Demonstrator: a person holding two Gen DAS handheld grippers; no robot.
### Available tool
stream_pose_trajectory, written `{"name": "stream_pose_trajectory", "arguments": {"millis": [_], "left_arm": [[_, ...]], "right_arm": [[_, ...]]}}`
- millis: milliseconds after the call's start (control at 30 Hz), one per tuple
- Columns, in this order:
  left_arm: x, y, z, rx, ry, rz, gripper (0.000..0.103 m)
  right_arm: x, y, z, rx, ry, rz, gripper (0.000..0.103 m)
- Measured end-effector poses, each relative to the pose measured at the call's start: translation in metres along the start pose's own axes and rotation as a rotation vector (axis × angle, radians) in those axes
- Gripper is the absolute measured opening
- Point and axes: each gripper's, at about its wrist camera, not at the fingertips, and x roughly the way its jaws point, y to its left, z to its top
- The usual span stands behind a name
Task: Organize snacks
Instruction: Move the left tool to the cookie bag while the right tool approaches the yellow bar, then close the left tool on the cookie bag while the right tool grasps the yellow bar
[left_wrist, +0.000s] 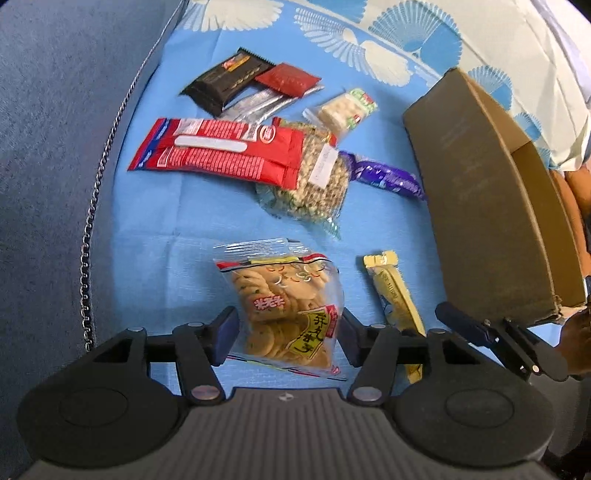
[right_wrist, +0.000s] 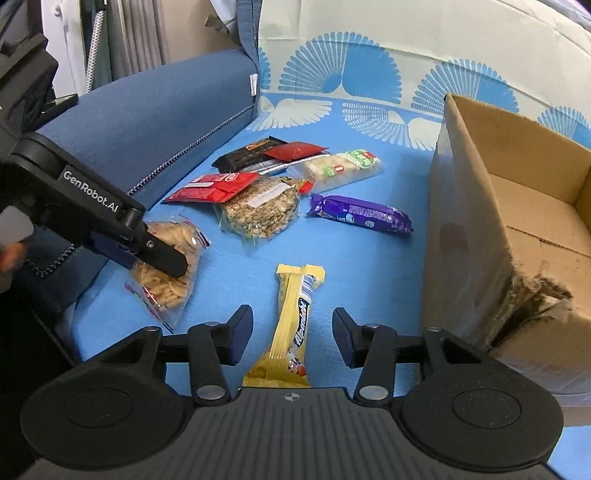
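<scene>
Here both grippers' jaws gape, left (left_wrist: 288, 336) around a crinkly cracker bag (left_wrist: 286, 306), right (right_wrist: 293, 338) around a glossy yellow bar (right_wrist: 291, 317)

Both views bright, even, soft light, source unclear. Shadows faint. Strong fisheye bending at edges. Centres sharp, slight softness toward corners. Small glare on foil wrappers (left_wrist: 258, 101).

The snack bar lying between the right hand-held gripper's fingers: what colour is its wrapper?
Yellow wrapper on the snack bar, clearest in the right wrist view.

9 snack packs (right_wrist: 360, 213), 1 box (right_wrist: 480, 236)
</scene>
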Motion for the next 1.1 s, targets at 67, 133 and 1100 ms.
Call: {"name": "stream_pose_trajectory", "arguments": {"millis": [67,133,1100], "left_arm": [[0.002,-0.001,0.001,0.005,0.006,0.004,0.068],[0.003,-0.002,0.001,0.011,0.010,0.003,0.069],[0.001,-0.012,0.003,0.045,-0.056,0.002,0.054]], "right_arm": [[0.006,0.001,0.000,-0.001,0.008,0.001,0.050],[0.013,0.002,-0.001,-0.004,0.023,-0.006,0.050],[-0.007,0.000,-0.006,-0.127,-0.035,0.045,0.017]]}}
